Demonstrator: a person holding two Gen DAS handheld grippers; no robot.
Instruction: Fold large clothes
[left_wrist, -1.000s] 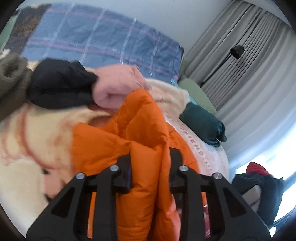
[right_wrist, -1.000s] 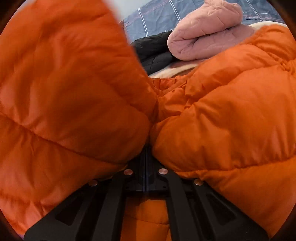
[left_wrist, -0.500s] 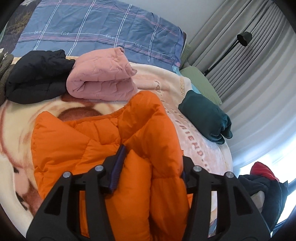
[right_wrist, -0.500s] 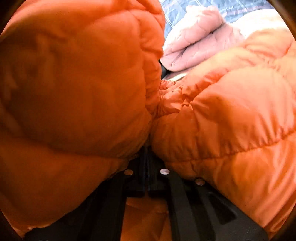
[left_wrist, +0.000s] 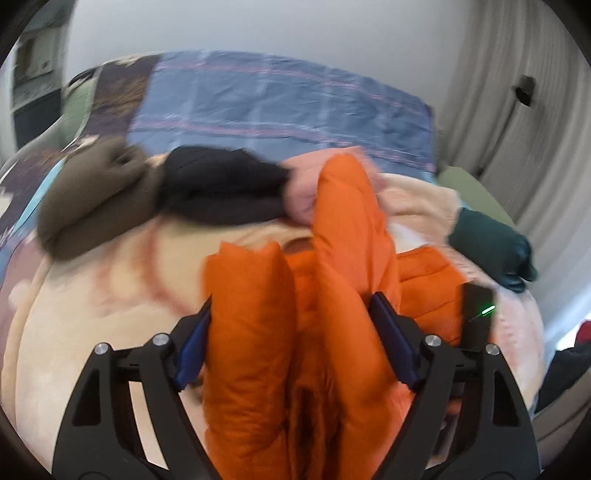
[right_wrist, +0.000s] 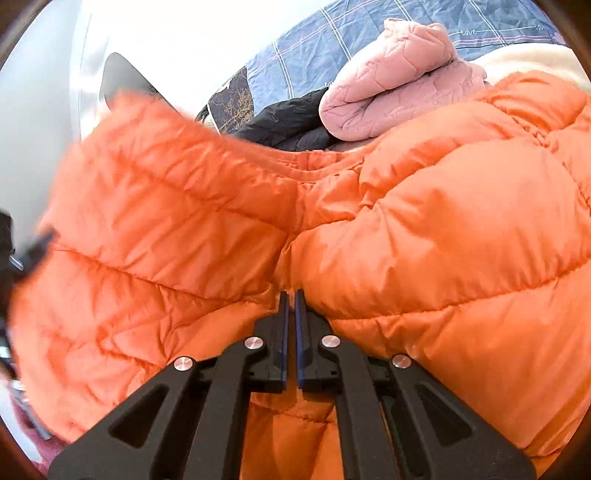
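Your left gripper (left_wrist: 291, 332) fingers stand apart around bunched orange puffer jacket (left_wrist: 258, 332); your right gripper (right_wrist: 290, 299) fingers are together, pinching its fabric.

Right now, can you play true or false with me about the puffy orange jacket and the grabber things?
1. The right gripper is pinched shut on the orange jacket. True.
2. The left gripper is squeezed tightly shut. False: its fingers are spread wide, with jacket folds between them.
3. A pink folded garment lies beyond the jacket. True.
4. The black garment sits on top of the jacket. False: it lies behind it, beside the pink one.
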